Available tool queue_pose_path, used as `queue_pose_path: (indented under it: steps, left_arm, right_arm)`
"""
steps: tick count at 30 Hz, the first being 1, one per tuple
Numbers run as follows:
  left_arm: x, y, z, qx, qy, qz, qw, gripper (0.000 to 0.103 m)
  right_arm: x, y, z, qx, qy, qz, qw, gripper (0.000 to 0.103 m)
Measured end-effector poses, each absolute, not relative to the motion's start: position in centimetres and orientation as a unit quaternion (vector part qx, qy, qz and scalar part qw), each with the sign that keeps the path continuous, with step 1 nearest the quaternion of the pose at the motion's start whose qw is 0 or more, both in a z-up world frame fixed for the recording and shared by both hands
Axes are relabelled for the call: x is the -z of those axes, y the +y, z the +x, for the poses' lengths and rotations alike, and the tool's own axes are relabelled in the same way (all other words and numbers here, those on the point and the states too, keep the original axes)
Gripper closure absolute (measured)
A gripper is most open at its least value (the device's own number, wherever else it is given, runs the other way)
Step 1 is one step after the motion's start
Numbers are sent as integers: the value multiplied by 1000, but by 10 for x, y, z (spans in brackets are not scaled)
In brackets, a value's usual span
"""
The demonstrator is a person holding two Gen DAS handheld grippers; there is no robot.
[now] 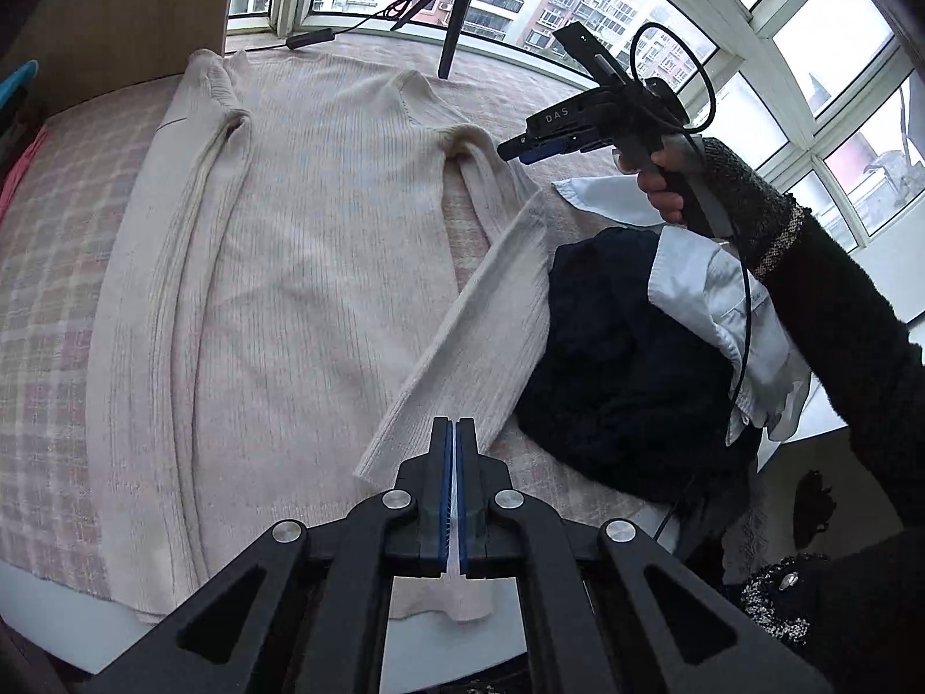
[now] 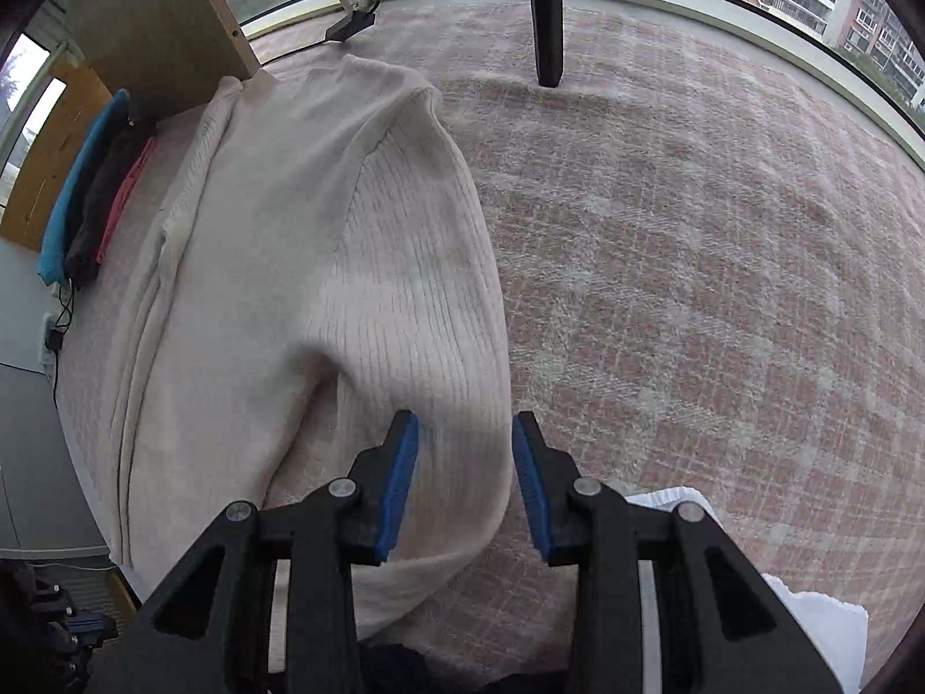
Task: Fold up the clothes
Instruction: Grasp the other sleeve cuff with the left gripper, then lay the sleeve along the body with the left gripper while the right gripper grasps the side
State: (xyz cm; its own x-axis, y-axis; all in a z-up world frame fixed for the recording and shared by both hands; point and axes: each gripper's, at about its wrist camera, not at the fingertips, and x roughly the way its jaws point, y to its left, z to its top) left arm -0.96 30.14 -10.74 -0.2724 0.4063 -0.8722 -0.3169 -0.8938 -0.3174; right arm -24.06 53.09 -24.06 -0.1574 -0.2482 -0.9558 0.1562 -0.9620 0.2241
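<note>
A cream ribbed sweater point(image 1: 300, 266) lies flat on the pink plaid bed cover point(image 1: 46, 266), collar toward the window. Its right sleeve point(image 1: 480, 312) runs diagonally down to my left gripper point(image 1: 455, 434), which is shut on the sleeve's cuff end. My right gripper point(image 1: 514, 151) hovers above the sweater's right shoulder, held in a hand. In the right wrist view the right gripper point(image 2: 465, 434) is open, its blue pads point(image 2: 399, 486) spread on either side of the sleeve's upper part point(image 2: 439, 358); whether they touch the cloth I cannot tell.
A pile of dark navy clothing point(image 1: 624, 358) and a pale blue shirt point(image 1: 722, 301) sits right of the sleeve. A tripod point(image 1: 448, 29) stands by the window. Folded blue, black and pink clothes point(image 2: 92, 191) lie at the bed's left edge beside a wooden board point(image 2: 156, 17).
</note>
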Motion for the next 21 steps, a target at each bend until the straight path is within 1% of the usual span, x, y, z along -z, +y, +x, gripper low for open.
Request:
queue_pose_path:
  steps: [1,3,6,8,9,10,11,13,16,17,18,19,21]
  left_arm:
    - [114,310,-10,-801,-4,-559,217,75]
    - [126,326,-12,-806,69,-550,208,61]
    - [146,348,-24,-794,142,-549,218,61]
    - [159,360,-30,-782,168,-552,237,61]
    - [166,364,-33,-776,178,-556,241,73]
    - [172,366,-35,-769,180,-562,244,97]
    - [175,366,-37,-769,173,-565,245,96]
    - [168,361,-39,-774,133,-565,254,97]
    - [142,350,-34,-778,70,-553,290,98]
    - [134,347,-30,-783,66,-546,293,98]
    - [125,344,-25,-786,61,-539,295,98]
    - [118,341,-21,-788,46,-534,301,98]
    - [106,329,-14,-787,12,-530,316,98]
  right_arm:
    - [246,530,-241,755,-32,642,130,69]
    - [247,534,-239,753,-42,643,132,69]
    - [248,541,-235,752,-58,644,129,69]
    - [248,547,-233,754,-67,641,123,69]
    - [248,549,-232,755,-73,639,126,69]
    - [248,550,-232,756,-79,637,128,69]
    - [249,550,-232,756,-83,636,129,69]
    - [251,549,-233,756,-93,634,132,69]
    - [253,548,-233,763,-108,621,139,69]
    - [255,547,-233,759,-116,624,143,74]
    - [253,548,-235,757,-131,624,143,82]
    - [251,549,-237,755,-146,623,144,96]
    - [245,550,-241,751,-173,620,145,96]
